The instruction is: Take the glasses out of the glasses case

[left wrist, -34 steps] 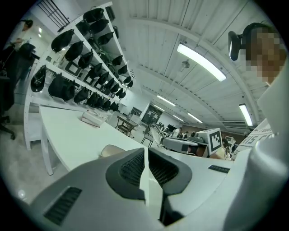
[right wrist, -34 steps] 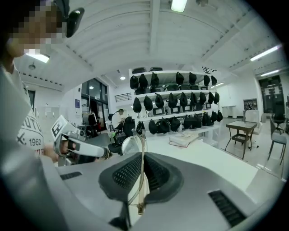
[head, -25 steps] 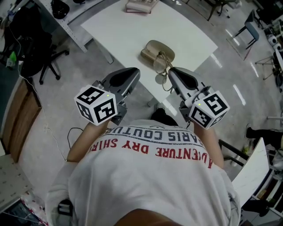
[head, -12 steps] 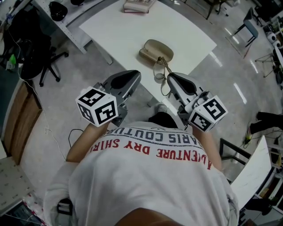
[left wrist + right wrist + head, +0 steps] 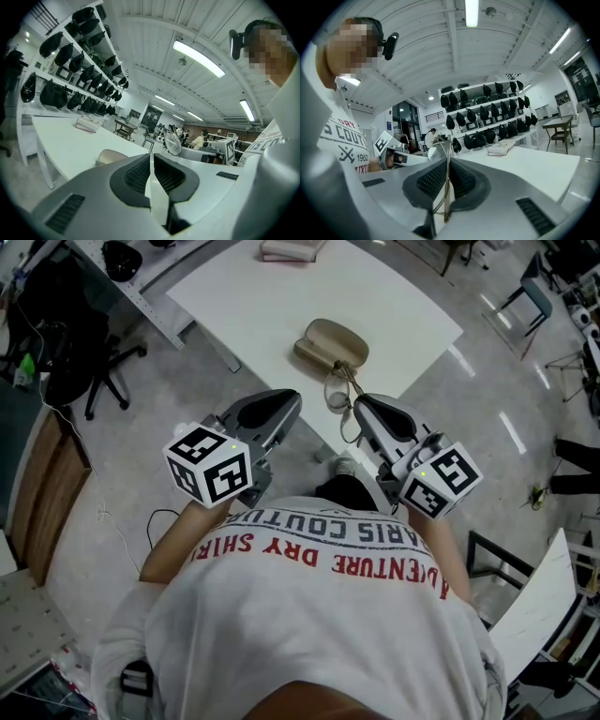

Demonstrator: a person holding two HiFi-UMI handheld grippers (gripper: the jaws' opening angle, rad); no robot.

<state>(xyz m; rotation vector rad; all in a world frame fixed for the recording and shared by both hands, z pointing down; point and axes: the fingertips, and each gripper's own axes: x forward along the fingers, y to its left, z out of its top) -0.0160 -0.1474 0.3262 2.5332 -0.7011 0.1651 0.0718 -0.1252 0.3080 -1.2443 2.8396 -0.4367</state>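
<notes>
The beige glasses case (image 5: pixel 330 342) lies near the front edge of the white table (image 5: pixel 253 296). Thin-framed glasses (image 5: pixel 338 393) hang just in front of the case, off the table's edge. My right gripper (image 5: pixel 357 402) is shut on their wire temple. In the right gripper view the wire frame (image 5: pixel 444 161) runs up between the pressed pads of that gripper (image 5: pixel 447 176). My left gripper (image 5: pixel 292 397) hovers level with it to the left, shut and empty. In the left gripper view its pads meet at the tip (image 5: pixel 150 161), with a lens (image 5: pixel 172 143) and the case (image 5: pixel 111 156) beyond.
A book (image 5: pixel 292 249) lies at the table's far edge. An office chair (image 5: pixel 86 362) stands on the floor to the left. Shelves of dark helmets (image 5: pixel 487 117) line the wall behind the table. The person's body fills the lower half of the head view.
</notes>
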